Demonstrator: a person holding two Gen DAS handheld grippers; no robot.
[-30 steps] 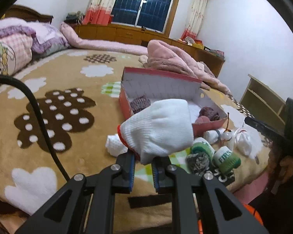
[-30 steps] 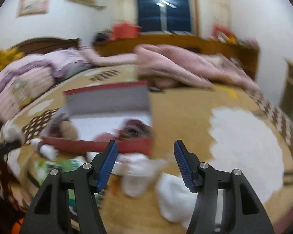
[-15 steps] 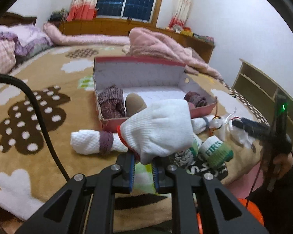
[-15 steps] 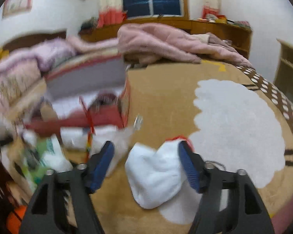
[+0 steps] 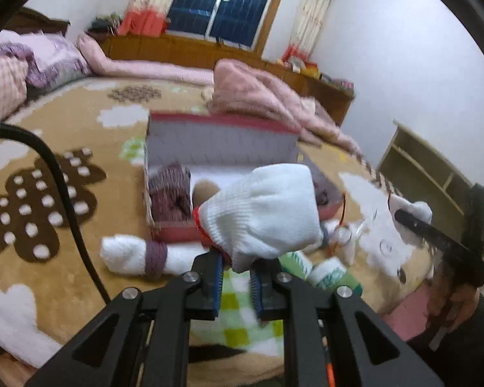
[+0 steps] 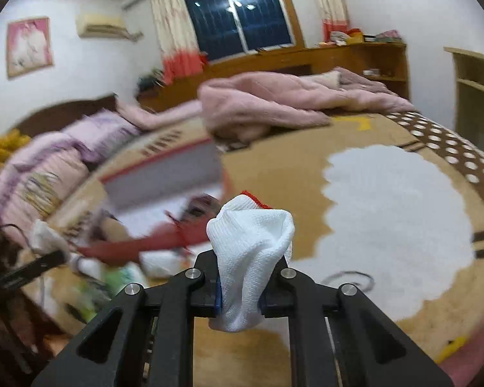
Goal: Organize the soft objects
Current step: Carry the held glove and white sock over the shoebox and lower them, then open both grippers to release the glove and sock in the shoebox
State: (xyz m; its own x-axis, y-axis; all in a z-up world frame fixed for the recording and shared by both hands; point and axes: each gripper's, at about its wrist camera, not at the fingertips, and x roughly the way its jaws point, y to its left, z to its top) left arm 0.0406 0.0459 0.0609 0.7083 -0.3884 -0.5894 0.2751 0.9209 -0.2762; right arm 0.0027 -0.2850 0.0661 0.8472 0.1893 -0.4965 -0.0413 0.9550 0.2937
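Only blurred, unreadable lettering on green-banded sock roll (image 5: 334, 278).

Support surface: a bed (image 5: 90, 142) covered by a tan plush blanket (image 6: 274, 174) with white cloud and brown spotted patterns.
Box: a red-rimmed open cardboard box (image 5: 222, 135) stood on the blanket near the middle.
Front of box: a white rolled towel with a purple band (image 5: 135, 256) lay just before it; green-and-white rolled socks (image 5: 330, 275) lay to its right.
Far side: a crumpled pink quilt (image 5: 258, 93) rested behind the box.
Head end: pink and purple bedding (image 5: 32, 64) was piled at the left.
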